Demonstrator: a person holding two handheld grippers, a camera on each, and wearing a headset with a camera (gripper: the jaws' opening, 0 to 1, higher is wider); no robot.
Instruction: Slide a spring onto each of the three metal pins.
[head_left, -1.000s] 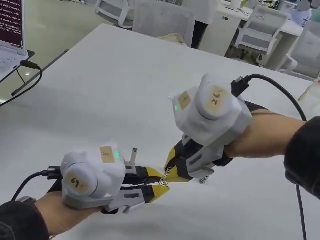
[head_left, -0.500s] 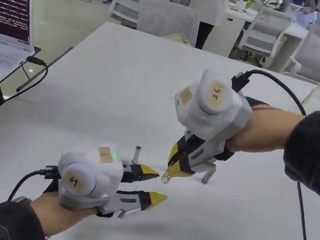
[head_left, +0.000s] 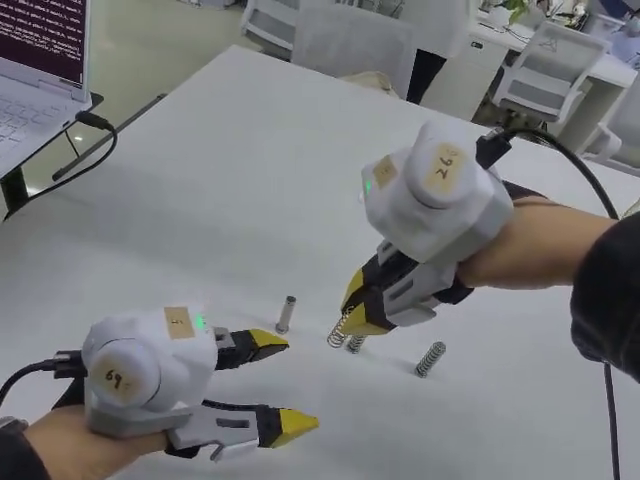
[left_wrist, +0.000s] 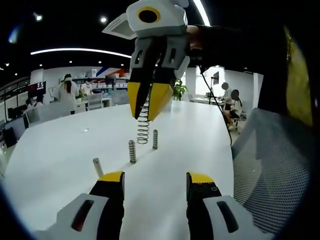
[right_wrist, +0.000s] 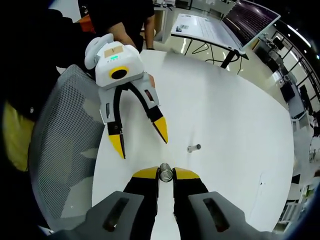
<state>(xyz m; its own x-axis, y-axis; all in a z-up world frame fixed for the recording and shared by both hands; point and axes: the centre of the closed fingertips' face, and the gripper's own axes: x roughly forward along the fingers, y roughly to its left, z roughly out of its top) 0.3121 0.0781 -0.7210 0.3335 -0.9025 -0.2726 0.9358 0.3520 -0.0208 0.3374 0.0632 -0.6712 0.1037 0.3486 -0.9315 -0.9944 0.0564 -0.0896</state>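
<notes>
My right gripper (head_left: 352, 322) is shut on a small steel spring (head_left: 339, 328), which hangs from its yellow tips just above the white table (head_left: 200, 190). The left gripper view shows that spring (left_wrist: 143, 123) dangling over the pins. A bare metal pin (head_left: 287, 313) stands upright to the left of it. Two more pins nearby carry springs, one (head_left: 355, 343) under the right gripper and one (head_left: 430, 358) further right. My left gripper (head_left: 285, 383) is open and holds nothing, near the table's front edge. In the right gripper view the held spring (right_wrist: 165, 171) sits between the jaws, with the bare pin (right_wrist: 194, 148) beyond.
An open laptop (head_left: 40, 60) and its black cable (head_left: 95, 150) sit at the far left, off the table. Office chairs (head_left: 350, 40) and desks stand behind the table's far edge. A grey mesh chair back (right_wrist: 60, 135) is close to the person.
The left gripper has opened, let go of the spring and drawn back toward the person. The right gripper keeps the spring and has shifted slightly up and right.
</notes>
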